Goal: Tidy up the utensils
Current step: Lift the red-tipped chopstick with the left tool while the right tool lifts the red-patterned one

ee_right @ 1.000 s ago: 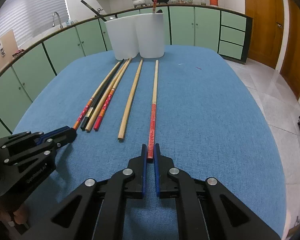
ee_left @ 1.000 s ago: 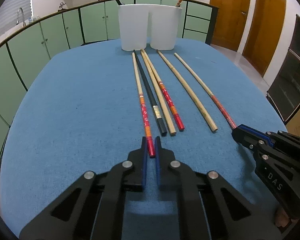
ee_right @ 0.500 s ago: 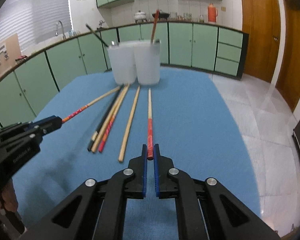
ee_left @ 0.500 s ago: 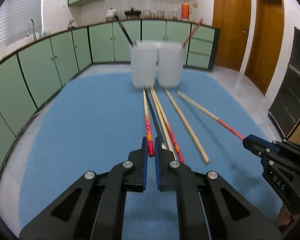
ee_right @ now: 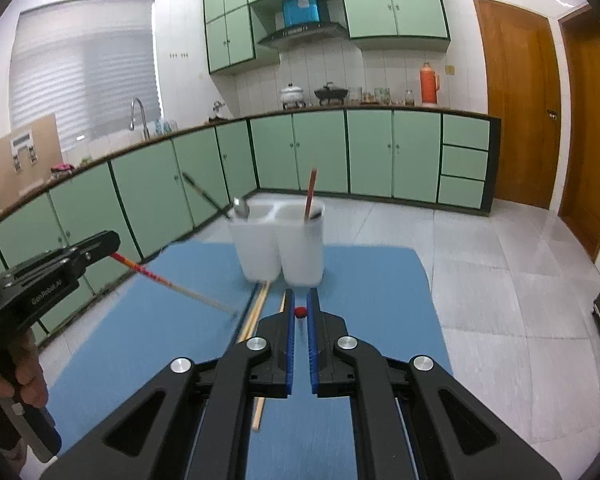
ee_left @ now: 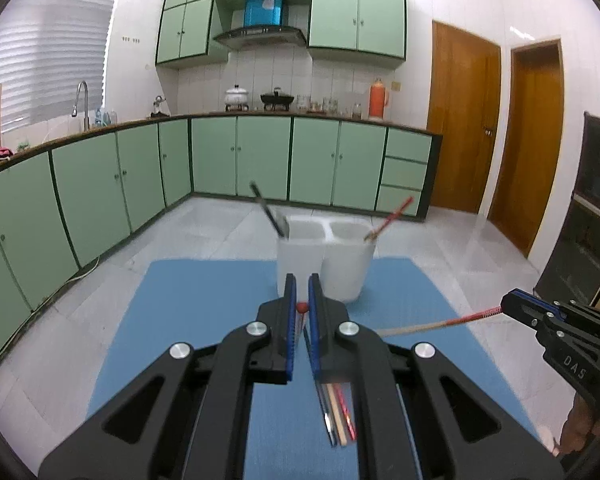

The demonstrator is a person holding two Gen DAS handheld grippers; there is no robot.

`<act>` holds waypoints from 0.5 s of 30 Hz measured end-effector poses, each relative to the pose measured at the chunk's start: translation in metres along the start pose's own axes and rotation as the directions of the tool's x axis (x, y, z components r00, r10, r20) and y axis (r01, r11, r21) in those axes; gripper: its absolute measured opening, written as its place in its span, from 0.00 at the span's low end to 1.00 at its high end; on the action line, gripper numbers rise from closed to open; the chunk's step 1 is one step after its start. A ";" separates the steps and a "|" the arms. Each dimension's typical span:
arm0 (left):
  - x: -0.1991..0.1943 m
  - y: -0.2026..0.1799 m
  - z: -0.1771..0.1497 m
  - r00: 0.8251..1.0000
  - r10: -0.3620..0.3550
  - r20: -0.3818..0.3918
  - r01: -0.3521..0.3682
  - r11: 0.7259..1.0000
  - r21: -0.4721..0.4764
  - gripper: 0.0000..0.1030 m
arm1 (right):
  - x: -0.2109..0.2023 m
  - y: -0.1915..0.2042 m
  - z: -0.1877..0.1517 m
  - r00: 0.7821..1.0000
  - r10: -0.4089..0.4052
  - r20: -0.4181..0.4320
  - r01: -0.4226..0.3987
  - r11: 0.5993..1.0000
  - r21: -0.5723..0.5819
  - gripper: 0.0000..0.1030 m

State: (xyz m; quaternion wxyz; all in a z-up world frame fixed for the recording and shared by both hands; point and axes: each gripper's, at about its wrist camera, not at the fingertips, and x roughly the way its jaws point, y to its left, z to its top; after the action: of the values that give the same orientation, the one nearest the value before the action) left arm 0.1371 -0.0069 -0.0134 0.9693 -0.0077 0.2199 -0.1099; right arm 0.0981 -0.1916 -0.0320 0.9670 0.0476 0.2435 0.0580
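My left gripper (ee_left: 301, 285) is shut on a red-tipped chopstick (ee_left: 301, 307), seen end-on between the blue pads. The same chopstick (ee_right: 172, 283) shows in the right wrist view slanting down from the left gripper (ee_right: 107, 243). My right gripper (ee_right: 300, 297) is shut on a second red-tipped chopstick (ee_right: 300, 312); from the left wrist view that chopstick (ee_left: 440, 324) runs leftward out of the right gripper (ee_left: 507, 305). Both are held above the blue table (ee_left: 204, 300). A white two-cup holder (ee_left: 324, 268) stands at the far edge, a dark utensil in its left cup and a red chopstick in its right.
Three chopsticks (ee_left: 337, 412) still lie on the cloth under my left gripper, and wooden ones (ee_right: 256, 314) lie ahead of the holder. Green cabinets (ee_left: 240, 156) ring the room, with tiled floor beyond the table. A hand (ee_right: 24, 372) holds the left gripper's handle.
Both grippers have risen and tipped toward level, each lifting its chopstick off the cloth. The table and holder now sit much lower in both views.
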 end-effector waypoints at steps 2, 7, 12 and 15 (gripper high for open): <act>0.005 0.001 0.011 1.000 -0.011 0.009 0.011 1.000 -0.013 0.05 | 0.000 -0.002 0.010 1.000 0.007 0.011 -0.007 1.000 0.000 0.05; 0.012 0.003 0.035 0.999 -0.038 0.026 0.039 0.998 -0.041 0.05 | 0.005 -0.006 0.037 0.999 0.041 0.026 -0.041 0.999 0.006 0.05; 0.010 0.004 0.054 0.996 -0.056 0.065 0.060 0.997 -0.048 0.05 | 0.005 -0.001 0.059 0.996 0.068 0.061 -0.067 0.998 -0.016 0.05; 0.008 0.001 0.065 0.994 -0.069 0.088 0.074 0.996 -0.048 0.05 | 0.004 0.000 0.072 0.992 0.089 0.084 -0.087 0.996 -0.023 0.05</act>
State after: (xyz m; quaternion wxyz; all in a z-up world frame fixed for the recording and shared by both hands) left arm 0.1723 -0.0093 0.0418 0.9728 -0.0453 0.1804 -0.1384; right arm 0.1361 -0.1952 0.0289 0.9734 0.0515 0.1992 0.1009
